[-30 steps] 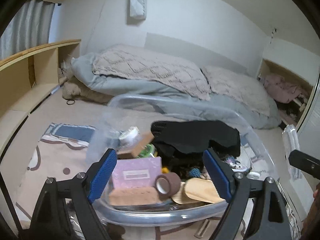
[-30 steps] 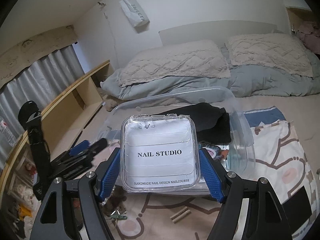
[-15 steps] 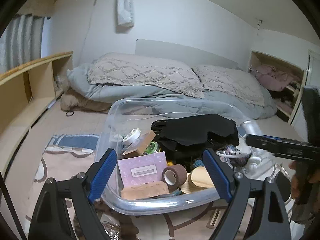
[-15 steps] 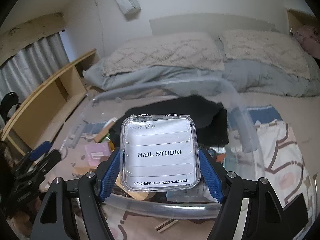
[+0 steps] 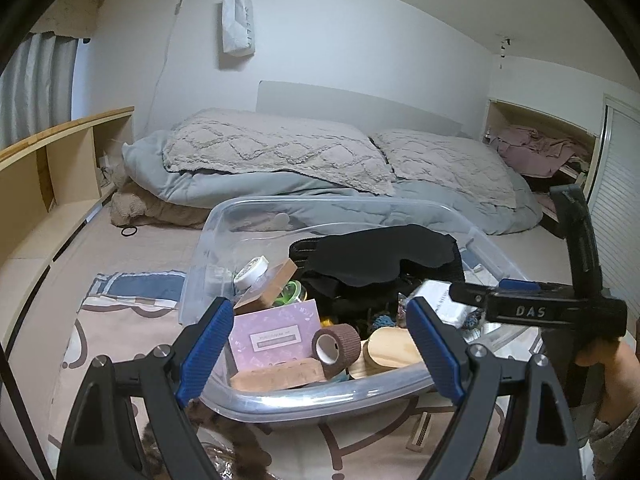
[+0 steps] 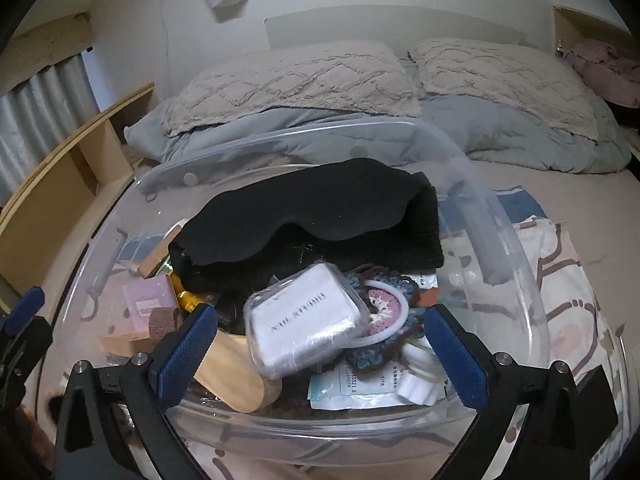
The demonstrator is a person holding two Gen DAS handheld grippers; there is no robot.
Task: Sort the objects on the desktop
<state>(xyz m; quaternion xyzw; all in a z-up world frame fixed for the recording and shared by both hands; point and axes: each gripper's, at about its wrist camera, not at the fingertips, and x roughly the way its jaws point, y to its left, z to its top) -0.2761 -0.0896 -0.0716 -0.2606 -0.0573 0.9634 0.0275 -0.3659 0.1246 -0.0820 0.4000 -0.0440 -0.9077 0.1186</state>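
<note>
A clear plastic bin [image 6: 516, 248] stands on the bed, full of small things. The clear nail studio box [image 6: 304, 320] lies tilted in it, on a crocheted piece [image 6: 384, 304] and beside a wooden brush [image 6: 236, 376]. A black cloth [image 6: 320, 216] covers the back. My right gripper [image 6: 320, 356] is open and empty just above the bin's near rim. My left gripper [image 5: 320, 352] is open and empty at the bin's [image 5: 320, 404] near rim, over a pink card [image 5: 276, 332] and a brown tape roll [image 5: 336, 344]. The right gripper [image 5: 472, 294] enters the left wrist view from the right.
Pillows and a grey duvet [image 5: 280, 168] lie behind the bin. A wooden shelf [image 5: 48, 168] runs along the left. A patterned sheet [image 6: 568, 280] lies under the bin. A small comb-like piece [image 5: 424, 432] lies in front of the bin.
My right gripper moved over the bin, opened and let go of the nail studio box, which now lies in the bin. My left gripper stayed open near the rim.
</note>
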